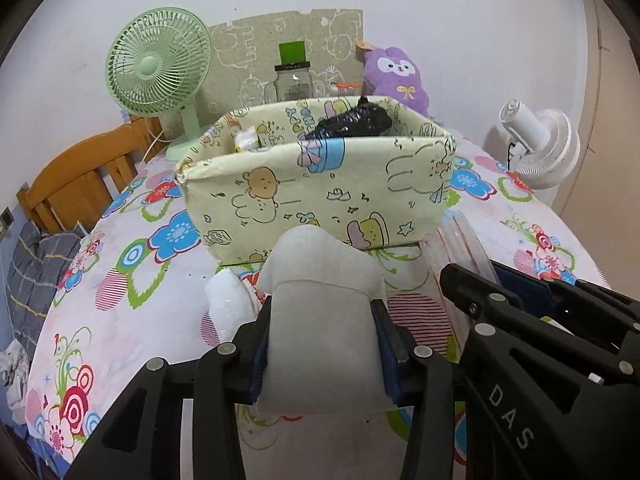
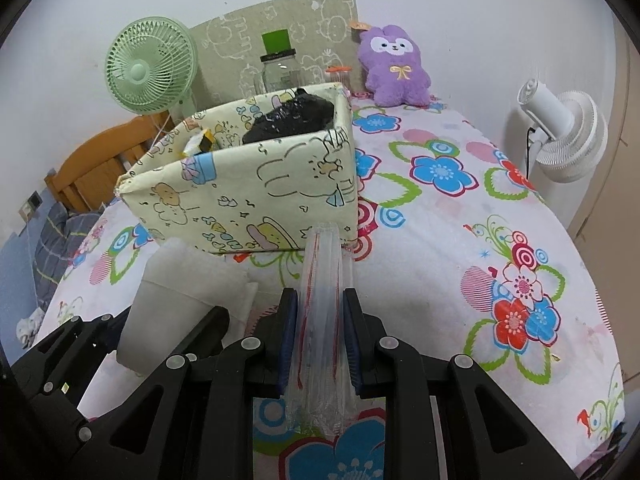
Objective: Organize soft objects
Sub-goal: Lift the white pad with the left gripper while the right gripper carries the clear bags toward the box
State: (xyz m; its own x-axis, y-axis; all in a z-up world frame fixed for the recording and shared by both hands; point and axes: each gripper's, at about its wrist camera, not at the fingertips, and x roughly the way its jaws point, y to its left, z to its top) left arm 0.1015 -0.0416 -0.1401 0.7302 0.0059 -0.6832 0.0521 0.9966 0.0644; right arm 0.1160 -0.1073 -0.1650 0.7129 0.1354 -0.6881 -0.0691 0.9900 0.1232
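A rolled white foam sheet (image 1: 320, 264) sits between the blue pads of my left gripper (image 1: 322, 320), which is shut on it. My right gripper (image 2: 320, 300) is shut on a folded stack of clear zip bags (image 2: 324, 248) with red seal lines. Both are lifted just above the flowered cloth (image 2: 440, 240), side by side, in front of a pale yellow cartoon-print box (image 1: 320, 192). The box holds a black plastic bag (image 1: 356, 122) and a yellow-white packet (image 1: 248, 140). In the right wrist view the foam (image 2: 180, 280) shows to the left of the bags.
A green fan (image 1: 156, 68), a glass jar (image 1: 292, 80), a printed cardboard panel (image 1: 256, 44) and a purple plush (image 1: 396, 76) stand behind the box. A white fan (image 1: 536, 140) is at the right edge, a wooden headboard (image 1: 80, 172) at the left.
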